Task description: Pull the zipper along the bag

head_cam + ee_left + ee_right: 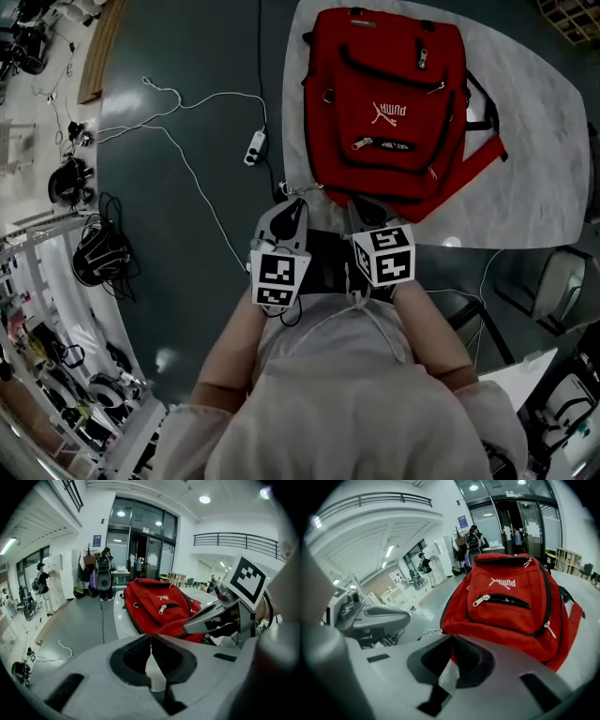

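We hold left gripper and right gripper near bag on bench, at its 6 o'clock; both grippers' jaws together, empty.

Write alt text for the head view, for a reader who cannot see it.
A red backpack lies flat on a pale table. Below it a person holds the left gripper and right gripper side by side, pointing at its near edge. Cables trail over the dark floor at left.

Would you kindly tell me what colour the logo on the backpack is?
The logo is white, on the red backpack; clearest in the right gripper view.
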`<state>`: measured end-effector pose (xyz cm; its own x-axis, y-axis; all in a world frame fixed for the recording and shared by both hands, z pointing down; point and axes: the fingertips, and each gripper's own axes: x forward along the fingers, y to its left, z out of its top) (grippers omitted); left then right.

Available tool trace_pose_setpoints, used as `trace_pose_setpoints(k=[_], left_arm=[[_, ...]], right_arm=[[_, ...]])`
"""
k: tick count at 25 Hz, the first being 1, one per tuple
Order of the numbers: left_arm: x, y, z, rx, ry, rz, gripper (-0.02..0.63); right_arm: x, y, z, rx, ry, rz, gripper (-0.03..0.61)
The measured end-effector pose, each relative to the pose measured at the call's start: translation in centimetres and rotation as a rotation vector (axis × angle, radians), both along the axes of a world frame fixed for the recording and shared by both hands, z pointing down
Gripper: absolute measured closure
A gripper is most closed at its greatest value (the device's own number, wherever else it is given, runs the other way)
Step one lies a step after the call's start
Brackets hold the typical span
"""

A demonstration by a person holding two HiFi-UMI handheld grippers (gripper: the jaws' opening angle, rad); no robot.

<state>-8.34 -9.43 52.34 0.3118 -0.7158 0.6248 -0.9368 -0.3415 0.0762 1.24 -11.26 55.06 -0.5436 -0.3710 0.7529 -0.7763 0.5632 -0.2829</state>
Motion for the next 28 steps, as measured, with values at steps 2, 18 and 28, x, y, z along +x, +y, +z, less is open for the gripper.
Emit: trace_pose_setpoints(k=[2,18,28], left_arm=[[-0.3,-0.2,1.6,-0.044,0.006,0.044,0.592],[0.9,-0.9,8.5,-0.285,-0.049,0.369,0.497],[1.9,-1.7,10.2,-0.337,-0.193,0.443,0.5]], right_arm=[[-0.7,-0.3,1.1,-0.022,0.028,0.013,0.551],[-1.8,-0.7,6.5,-0.161,0.174,0.021,0.551],[-1.9,-0.5,6.5,-0.186,0.123,-0.004,0.551]])
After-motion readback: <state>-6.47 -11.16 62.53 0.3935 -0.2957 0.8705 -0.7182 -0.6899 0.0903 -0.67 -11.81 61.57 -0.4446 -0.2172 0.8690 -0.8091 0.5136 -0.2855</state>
